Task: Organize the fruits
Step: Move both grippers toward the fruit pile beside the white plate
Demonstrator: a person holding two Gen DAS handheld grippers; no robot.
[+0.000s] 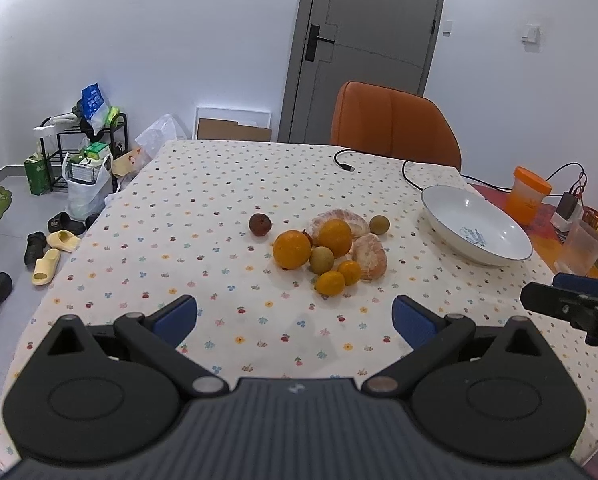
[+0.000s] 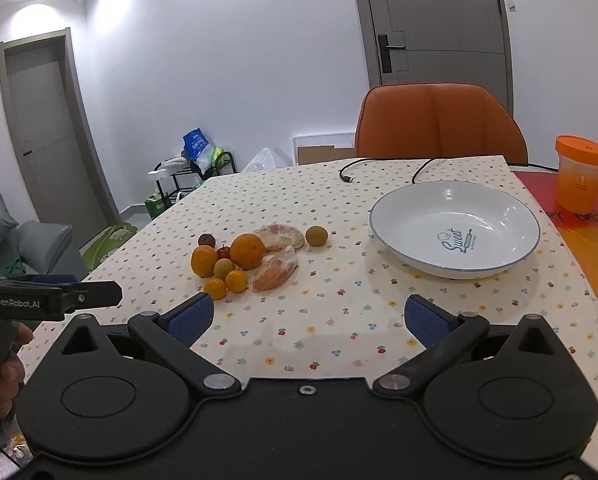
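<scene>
A pile of fruit lies mid-table: two oranges (image 1: 292,249) (image 2: 247,251), small kumquats (image 1: 330,283) (image 2: 236,281), peeled pomelo pieces (image 1: 370,257) (image 2: 275,273), tan round fruits (image 1: 379,225) (image 2: 316,236) and a dark reddish fruit (image 1: 260,224) (image 2: 206,239). An empty white plate (image 1: 495,236) (image 2: 499,216) sits to the right of the pile. My left gripper (image 1: 295,320) is open, nearer than the fruit, holding nothing. My right gripper (image 2: 309,318) is open too, nearer than the plate and pile. Each gripper shows at the edge of the other's view.
A black cable (image 1: 409,176) (image 2: 379,168) lies at the table's far edge by an orange chair (image 1: 395,124) (image 2: 439,120). An orange-lidded cup (image 1: 529,194) (image 2: 579,174) and a clear container (image 1: 581,246) stand right of the plate. Shoes and bags (image 1: 59,208) sit on the floor left.
</scene>
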